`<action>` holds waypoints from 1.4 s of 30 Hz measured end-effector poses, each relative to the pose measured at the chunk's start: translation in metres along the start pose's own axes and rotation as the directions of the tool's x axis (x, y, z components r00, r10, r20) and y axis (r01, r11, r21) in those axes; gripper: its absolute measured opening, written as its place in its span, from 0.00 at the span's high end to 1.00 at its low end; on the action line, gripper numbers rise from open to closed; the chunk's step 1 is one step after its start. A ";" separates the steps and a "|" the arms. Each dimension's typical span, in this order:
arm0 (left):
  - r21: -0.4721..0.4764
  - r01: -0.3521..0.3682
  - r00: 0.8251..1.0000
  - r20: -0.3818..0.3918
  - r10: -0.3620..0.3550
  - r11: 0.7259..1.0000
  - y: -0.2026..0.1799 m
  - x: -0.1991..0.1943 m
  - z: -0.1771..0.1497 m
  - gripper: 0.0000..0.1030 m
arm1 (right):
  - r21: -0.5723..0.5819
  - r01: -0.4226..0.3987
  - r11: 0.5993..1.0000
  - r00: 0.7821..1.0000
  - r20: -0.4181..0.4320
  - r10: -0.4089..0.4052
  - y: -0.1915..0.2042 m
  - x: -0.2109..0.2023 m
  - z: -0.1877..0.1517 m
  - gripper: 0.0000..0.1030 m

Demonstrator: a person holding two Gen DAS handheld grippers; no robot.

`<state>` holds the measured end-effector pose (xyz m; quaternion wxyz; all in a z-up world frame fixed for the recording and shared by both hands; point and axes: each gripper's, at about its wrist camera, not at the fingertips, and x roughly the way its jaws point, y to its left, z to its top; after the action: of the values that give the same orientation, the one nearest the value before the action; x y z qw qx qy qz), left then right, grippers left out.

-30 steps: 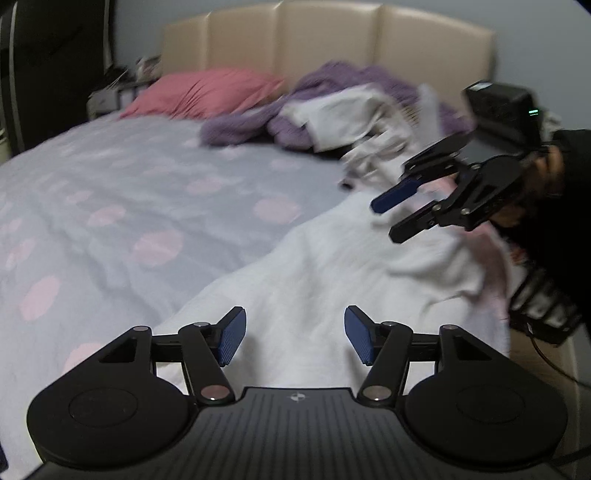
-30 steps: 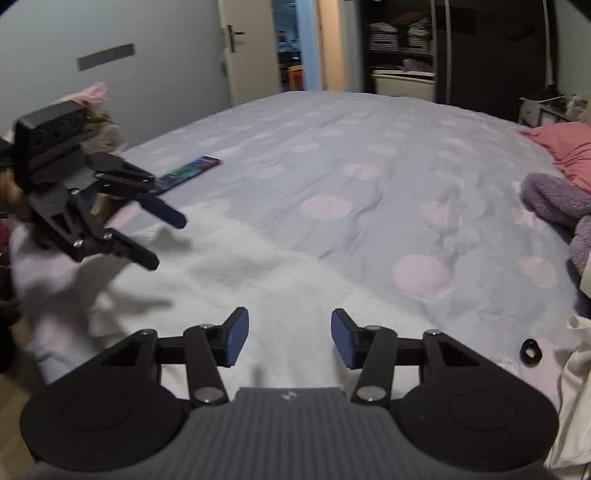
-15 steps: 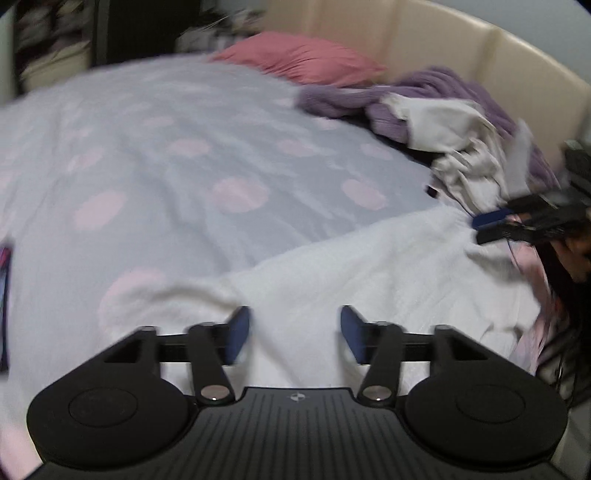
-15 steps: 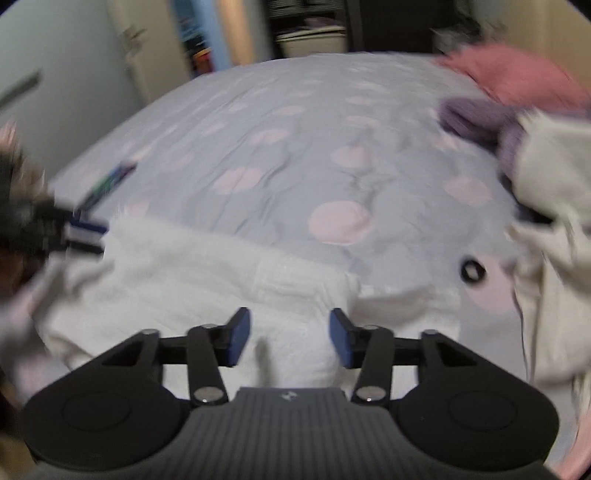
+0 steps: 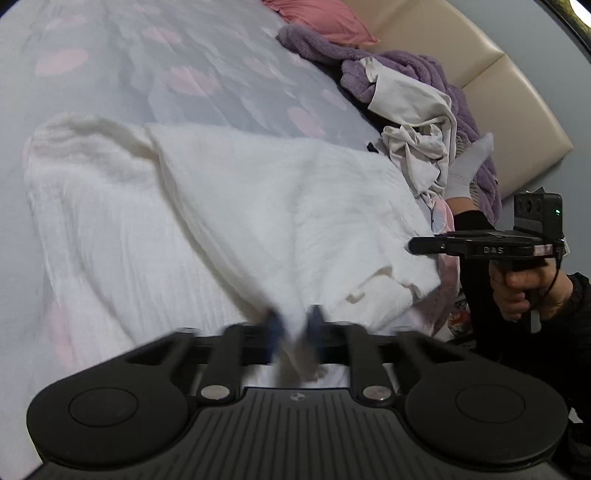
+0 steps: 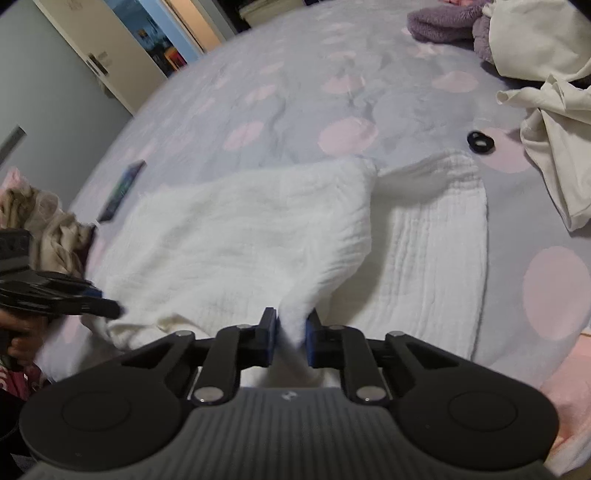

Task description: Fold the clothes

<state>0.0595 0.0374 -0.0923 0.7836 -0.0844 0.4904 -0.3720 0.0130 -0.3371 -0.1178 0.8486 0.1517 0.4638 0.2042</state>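
Note:
A white crinkled cloth (image 5: 258,206) lies spread on the grey bed cover with pink dots (image 5: 147,74), one side folded over itself. My left gripper (image 5: 294,325) is shut on the cloth's near edge, and fabric bunches between its blurred blue pads. Side-on at the right, my right gripper (image 5: 413,245) is held by a hand at the cloth's other near corner. In the right wrist view the right gripper (image 6: 291,334) is shut on a raised peak of the cloth (image 6: 240,236). The left gripper (image 6: 107,306) shows at the left edge, touching the cloth.
A pile of purple fleece (image 5: 406,70) and cream garments (image 5: 413,107) lies by the beige headboard (image 5: 498,85), with a pink pillow (image 5: 321,14) behind. A black ring (image 6: 480,140) and a dark flat device (image 6: 122,188) rest on the cover. A beige garment (image 6: 48,221) sits at the left.
Both grippers were open above the cloth. They have dropped to its near edge and shut on it, and the fabric now rises into each one.

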 end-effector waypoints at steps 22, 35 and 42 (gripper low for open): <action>0.452 -0.285 0.958 0.113 0.262 0.845 -0.117 -0.006 -0.008 0.55 | 0.281 0.084 0.956 0.982 0.140 -0.127 -0.082 -0.050 -0.012 0.50; 0.652 -0.247 0.969 0.150 0.197 0.717 -0.239 0.147 -0.058 0.56 | 0.368 0.022 0.930 0.969 0.222 -0.111 -0.099 -0.074 -0.014 0.49; 0.730 -0.340 0.935 0.192 0.300 0.593 -0.252 0.186 -0.079 0.46 | 0.362 -0.006 0.932 0.966 0.243 -0.088 -0.099 -0.077 -0.013 0.49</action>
<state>-0.0869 -0.2469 -0.1383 0.8125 0.3280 0.2797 -0.3924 -0.0156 -0.4601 -0.1128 0.8631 0.3196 0.3835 0.0769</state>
